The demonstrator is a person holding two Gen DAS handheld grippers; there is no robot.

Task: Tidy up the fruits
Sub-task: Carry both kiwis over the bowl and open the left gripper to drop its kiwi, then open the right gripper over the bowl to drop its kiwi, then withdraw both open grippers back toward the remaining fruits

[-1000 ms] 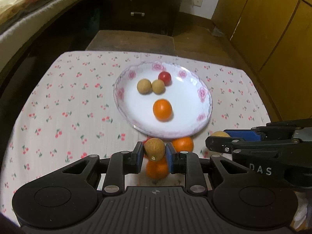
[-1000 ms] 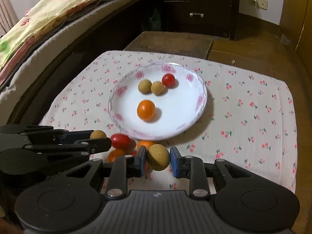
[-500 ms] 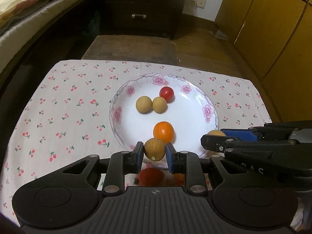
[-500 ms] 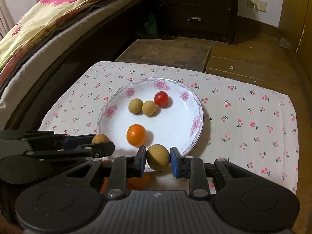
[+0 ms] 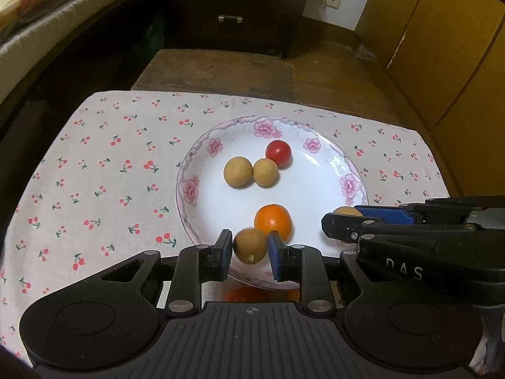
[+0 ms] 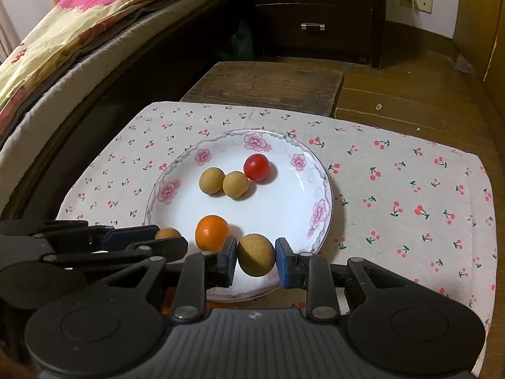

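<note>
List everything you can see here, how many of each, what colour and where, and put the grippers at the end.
plate: one, white with pink flowers on the rim, middle of the cloth.
tan fruits on the plate: two, touching each other, far half of the plate.
cherry tomato: one, red, on the plate beside the right tan fruit.
orange fruit: one, near half of the plate.
tablecloth: one, white with a red cherry print, under the plate.
red and orange fruit: partly hidden near the plate's near edge; count unclear.
drawer unit: one, dark, far wall.
bed: one, patterned quilt, left.
left gripper: shut on a tan fruit, over the plate's near rim.
right gripper: shut on another tan fruit.
</note>
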